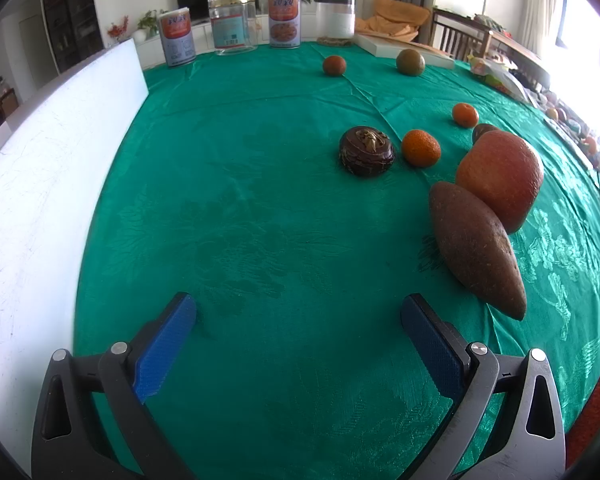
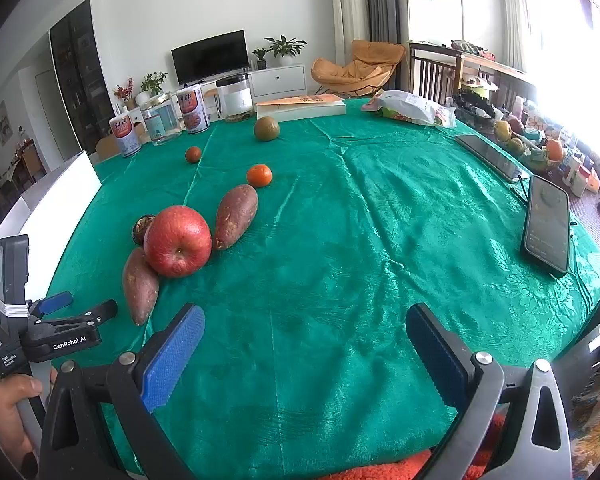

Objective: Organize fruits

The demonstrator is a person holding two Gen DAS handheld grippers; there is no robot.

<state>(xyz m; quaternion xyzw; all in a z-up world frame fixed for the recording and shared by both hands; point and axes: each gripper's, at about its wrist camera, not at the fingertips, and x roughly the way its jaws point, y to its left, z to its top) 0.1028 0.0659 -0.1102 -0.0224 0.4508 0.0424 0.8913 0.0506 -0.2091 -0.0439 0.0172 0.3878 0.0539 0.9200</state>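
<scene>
My left gripper (image 1: 298, 312) and my right gripper (image 2: 304, 322) both gape wide over the green tablecloth (image 1: 260, 220), holding nothing. Just right of my left fingers lies a sweet potato (image 1: 476, 248), touching the red apple (image 1: 500, 178); a tangerine (image 1: 421, 148) sits beyond.

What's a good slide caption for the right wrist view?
Open right gripper hovers over green tablecloth, facing apple, sweet potatoes and tangerine.

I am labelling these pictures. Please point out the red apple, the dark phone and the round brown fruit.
Red apple (image 2: 177, 241), right wrist view, front skin.
Dark phone (image 2: 547, 224), right wrist view, screen.
Round brown fruit (image 1: 366, 151), left wrist view, top.
</scene>
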